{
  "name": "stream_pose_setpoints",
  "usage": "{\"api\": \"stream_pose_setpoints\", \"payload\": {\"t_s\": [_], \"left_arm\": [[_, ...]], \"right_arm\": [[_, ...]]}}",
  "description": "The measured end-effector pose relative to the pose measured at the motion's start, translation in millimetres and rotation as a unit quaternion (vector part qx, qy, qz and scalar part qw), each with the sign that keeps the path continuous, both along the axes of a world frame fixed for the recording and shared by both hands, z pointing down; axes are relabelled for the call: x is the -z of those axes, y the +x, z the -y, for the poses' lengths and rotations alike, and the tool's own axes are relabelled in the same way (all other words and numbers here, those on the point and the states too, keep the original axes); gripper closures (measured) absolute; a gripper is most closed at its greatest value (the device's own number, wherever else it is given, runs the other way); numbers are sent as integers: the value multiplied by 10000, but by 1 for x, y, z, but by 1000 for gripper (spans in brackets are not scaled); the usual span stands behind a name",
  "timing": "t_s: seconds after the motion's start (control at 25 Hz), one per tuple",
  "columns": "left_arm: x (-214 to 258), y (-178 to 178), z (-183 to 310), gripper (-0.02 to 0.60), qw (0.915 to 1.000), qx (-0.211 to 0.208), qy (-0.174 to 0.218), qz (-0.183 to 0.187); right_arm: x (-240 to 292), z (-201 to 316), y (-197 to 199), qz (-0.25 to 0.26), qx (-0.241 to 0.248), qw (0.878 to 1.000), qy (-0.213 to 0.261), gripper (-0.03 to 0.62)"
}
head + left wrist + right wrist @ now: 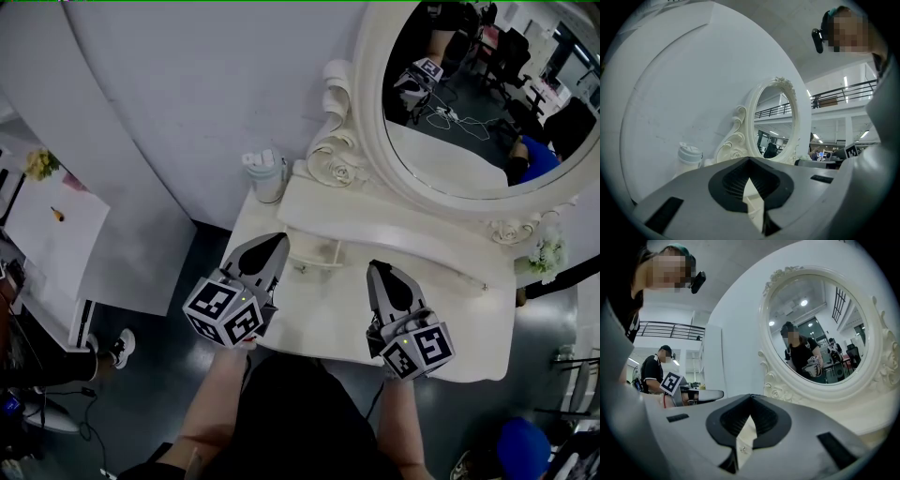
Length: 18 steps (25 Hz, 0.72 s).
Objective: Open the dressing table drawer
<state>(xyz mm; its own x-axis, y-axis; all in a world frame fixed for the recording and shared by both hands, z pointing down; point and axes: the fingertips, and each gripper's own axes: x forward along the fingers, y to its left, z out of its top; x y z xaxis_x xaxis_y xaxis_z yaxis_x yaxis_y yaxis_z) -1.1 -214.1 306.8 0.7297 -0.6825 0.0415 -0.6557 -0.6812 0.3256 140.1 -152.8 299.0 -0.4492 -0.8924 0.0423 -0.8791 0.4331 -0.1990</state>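
Note:
The white dressing table (319, 319) stands against the wall under an oval mirror (478, 94). Below the mirror runs a raised tier (375, 220); a small curved drawer handle (317, 265) shows at its front left. My left gripper (279, 240) hovers over the tabletop's left part, its tips just left of that handle, jaws shut and empty. To its right my right gripper (377, 268) hangs over the table's middle, likewise shut on nothing. Both point level at the mirror, whose frame fills the left gripper view (776, 122) and the right gripper view (815, 329) beyond the closed tips (750, 159) (751, 396).
A white lidded cup (265, 174) (689, 157) stands at the table's back left corner. White flowers (548, 253) sit at the right end. A low white cabinet (56, 234) and a person's legs (103, 352) are on the left, cables on the dark floor.

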Motion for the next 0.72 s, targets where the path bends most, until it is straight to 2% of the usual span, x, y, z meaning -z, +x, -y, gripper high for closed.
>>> {"api": "stream_pose_setpoints", "payload": {"t_s": [0.72], "left_arm": [[37,-7,-2,577,9993,-71,279,-230]], "right_arm": [[30,4,-16,174,292,9987,386,592]]}}
